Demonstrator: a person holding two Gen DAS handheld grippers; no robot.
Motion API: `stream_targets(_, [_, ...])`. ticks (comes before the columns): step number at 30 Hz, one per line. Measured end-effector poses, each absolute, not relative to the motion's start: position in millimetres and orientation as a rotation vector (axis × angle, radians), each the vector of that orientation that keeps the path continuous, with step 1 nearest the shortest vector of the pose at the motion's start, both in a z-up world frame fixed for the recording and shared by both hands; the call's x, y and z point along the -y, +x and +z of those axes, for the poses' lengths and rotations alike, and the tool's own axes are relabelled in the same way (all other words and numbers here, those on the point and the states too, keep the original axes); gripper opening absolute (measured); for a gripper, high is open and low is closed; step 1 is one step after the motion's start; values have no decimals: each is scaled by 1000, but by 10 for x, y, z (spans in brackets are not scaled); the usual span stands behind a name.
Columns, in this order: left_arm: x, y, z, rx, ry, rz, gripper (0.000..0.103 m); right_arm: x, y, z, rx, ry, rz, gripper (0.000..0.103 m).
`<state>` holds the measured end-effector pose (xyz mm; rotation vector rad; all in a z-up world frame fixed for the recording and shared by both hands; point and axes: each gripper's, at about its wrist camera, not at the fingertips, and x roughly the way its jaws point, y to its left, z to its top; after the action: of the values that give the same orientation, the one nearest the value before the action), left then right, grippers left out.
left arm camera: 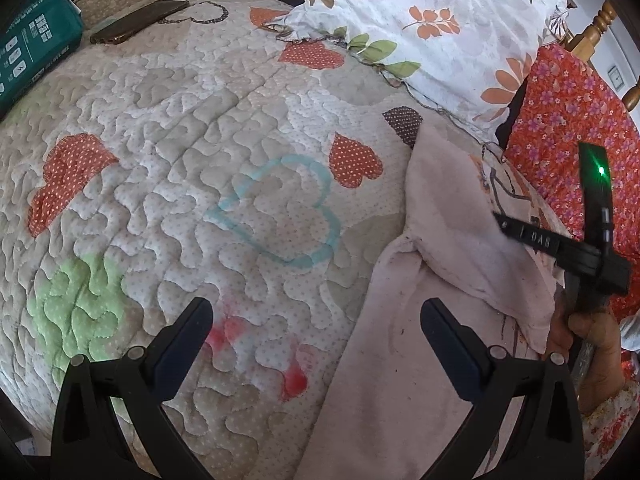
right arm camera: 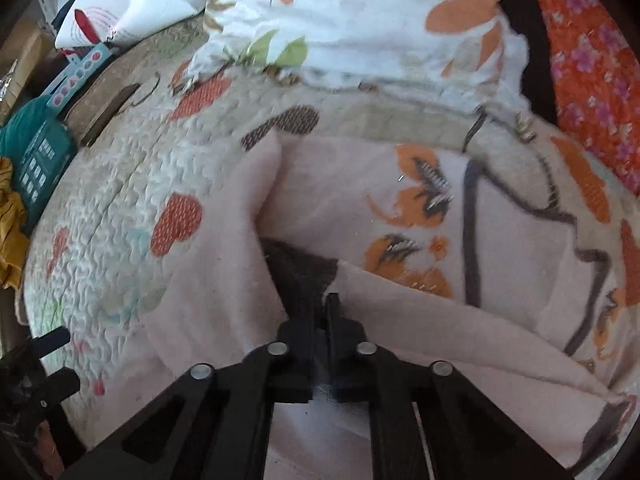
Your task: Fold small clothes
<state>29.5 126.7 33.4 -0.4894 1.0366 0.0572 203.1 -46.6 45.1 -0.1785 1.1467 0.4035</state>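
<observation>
- On the bed's quilted cover [left arm camera: 192, 120]: one pale pink garment [left arm camera: 400, 380], printed with orange and grey motifs, lying at the right side of the left wrist view, just short of the floral pillow [left arm camera: 420, 20].
- Long axis: in the left wrist view the cloth runs from the bottom edge up toward the pillow; a fold or sleeve crosses it diagonally.
- Left hand-held gripper [left arm camera: 316, 328]: jaws spread wide, holding nothing, one finger over the quilt, the other over the pink cloth.
- Right hand-held gripper [right arm camera: 326, 308]: jaws closed together, a raised fold of the garment [right arm camera: 440, 340] pinched between them.
- Hidden or unclear: the garment's lower end is cut off by the frame; its type cannot be told. The right wrist view is blurred.
- Nearby: a dark phone [left arm camera: 140, 22] and a teal package [left arm camera: 32, 44] at the far left; red floral fabric [left arm camera: 568, 120] at the right.
</observation>
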Motion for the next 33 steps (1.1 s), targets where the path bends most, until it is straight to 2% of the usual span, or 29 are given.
stream_targets(7, [-1204,323,313,-1056,-459,51,103,651,2376,370,-1105,-189,127,1])
stream_targets(12, [-1143,315,339,-1046,-391,31,103,1018,2021,678,-1105,-65,130,2])
stream_targets(13, [-1120,330,321,-1067,-377,22,103,1131,1877,746,-1105,-28,141,6])
stream_targets(15, [-1067,343,258,-1108,-357,-36,103,1450,1472,871,-1112,67,141,28])
stream_targets(16, [-1043,344,222,-1131,-350,-63,103,1676,1226,929,-1113,115,123,43])
stream_targets(21, [-973,196,149,-1144,-295,-72,103,2701,218,953,-1083,241,-36,46])
stream_targets(26, [-976,-52,125,-1104,-277,-70,103,3381,-605,594,-1104,428,-145,47])
stream_targets(29, [-899,-235,102,-1095,-220,-74,103,3448,-908,345,-1100,583,-77,48])
stream_targets(33, [-738,-560,59,-1056,-173,-106,103,3326,-1203,282,-1037,685,44,48])
